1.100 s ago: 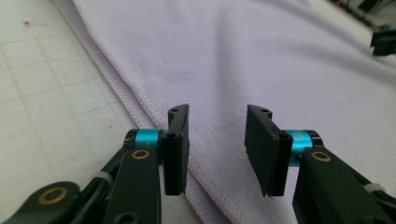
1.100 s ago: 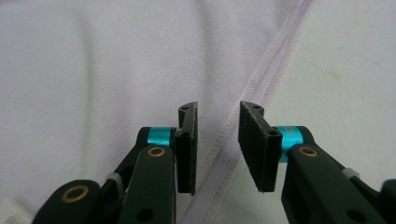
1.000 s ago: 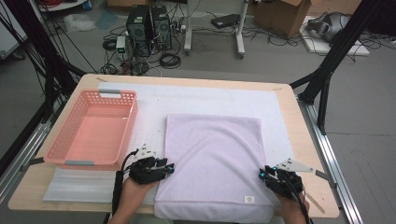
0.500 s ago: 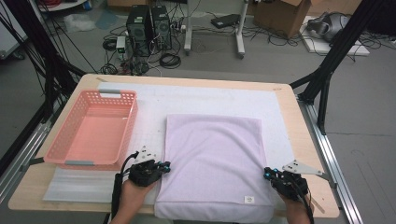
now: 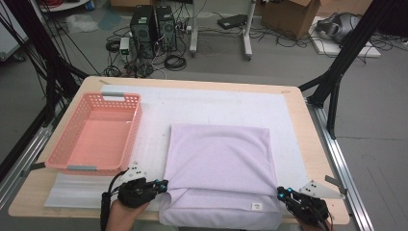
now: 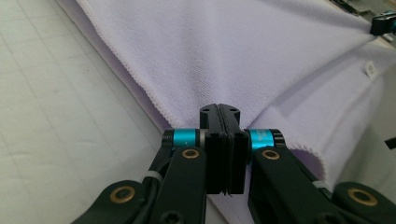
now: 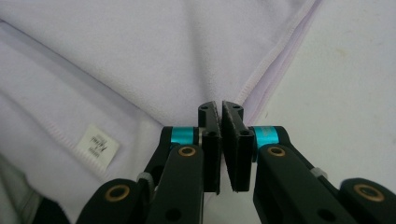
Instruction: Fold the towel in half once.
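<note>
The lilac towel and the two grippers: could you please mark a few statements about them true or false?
1. Both grippers are shut on the towel. True: the left gripper and right gripper each pinch a near corner.
2. The pink basket holds a folded cloth. False: it holds nothing.
3. The towel has a small white label near its front edge. True.
4. The basket stands to the towel's right. False: to its left.

**Cloth edge pinched**

The left hand-held gripper point(image 6: 223, 112) has its black jaws pressed together on the hemmed edge of a lilac cloth point(image 6: 224, 51). The cloth rises in a taut fold from the pinch. A white gridded mat point(image 6: 60, 116) covers the counter beside it. A small label point(image 6: 370, 70) sits far right.
</note>
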{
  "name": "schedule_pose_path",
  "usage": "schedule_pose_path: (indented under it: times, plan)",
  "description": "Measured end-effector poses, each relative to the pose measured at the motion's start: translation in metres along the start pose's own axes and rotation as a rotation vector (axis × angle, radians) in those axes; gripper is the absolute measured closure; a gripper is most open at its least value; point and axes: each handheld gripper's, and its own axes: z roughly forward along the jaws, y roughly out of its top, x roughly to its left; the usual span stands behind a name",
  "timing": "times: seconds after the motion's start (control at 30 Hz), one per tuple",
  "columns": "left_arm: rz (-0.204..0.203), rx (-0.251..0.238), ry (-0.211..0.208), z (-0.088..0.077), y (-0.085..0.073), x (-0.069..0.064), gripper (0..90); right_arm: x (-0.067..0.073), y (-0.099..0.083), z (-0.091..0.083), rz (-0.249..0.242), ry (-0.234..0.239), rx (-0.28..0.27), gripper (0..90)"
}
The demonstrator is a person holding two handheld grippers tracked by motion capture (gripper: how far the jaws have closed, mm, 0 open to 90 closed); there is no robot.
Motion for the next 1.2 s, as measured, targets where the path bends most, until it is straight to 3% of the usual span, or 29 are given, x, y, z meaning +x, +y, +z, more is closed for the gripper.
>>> schedule_pose_path:
  times: [0.17, 0.27, 0.3, 0.47, 0.57, 0.7, 0.83, 0.97, 1.03, 1.13, 1.2]
  plan:
    - [0.011, -0.012, -0.023, -0.005, -0.002, -0.003, 86.5, 0.006, -0.004, -0.008, 0.000, 0.017, 0.011, 83.7]
    - [-0.004, -0.049, -0.004, 0.000, 0.008, 0.003, 68.8, 0.001, 0.003, -0.007, 0.019, -0.002, -0.018, 68.9]
    - [-0.009, -0.062, 0.007, 0.003, 0.012, 0.006, 67.5, -0.001, 0.007, -0.005, 0.025, -0.011, -0.032, 67.5]
    - [-0.047, -0.034, 0.073, 0.031, 0.032, 0.029, 57.2, -0.013, 0.030, 0.021, 0.020, -0.053, -0.019, 64.5]
    - [-0.046, -0.011, 0.089, 0.046, 0.038, 0.032, 55.5, -0.022, 0.040, 0.039, 0.038, -0.061, -0.002, 62.5]
    - [-0.028, 0.027, 0.088, 0.059, 0.041, 0.029, 55.7, -0.030, 0.048, 0.052, 0.087, -0.065, -0.021, 61.7]
    - [0.011, 0.034, 0.114, 0.066, 0.040, 0.024, 56.9, -0.034, 0.053, 0.045, 0.132, -0.066, -0.090, 61.7]
    - [0.057, 0.031, 0.179, 0.067, 0.039, 0.022, 71.6, -0.033, 0.053, 0.054, 0.096, -0.083, -0.021, 61.2]
    - [0.054, 0.032, 0.192, 0.067, 0.039, 0.023, 79.0, -0.032, 0.049, 0.065, 0.089, -0.082, 0.020, 62.8]
    - [0.040, 0.037, 0.189, 0.066, 0.039, 0.024, 86.6, -0.028, 0.044, 0.079, 0.055, -0.080, 0.069, 75.6]
    - [0.040, 0.037, 0.185, 0.065, 0.039, 0.025, 87.9, -0.026, 0.043, 0.079, 0.035, -0.076, 0.063, 86.6]
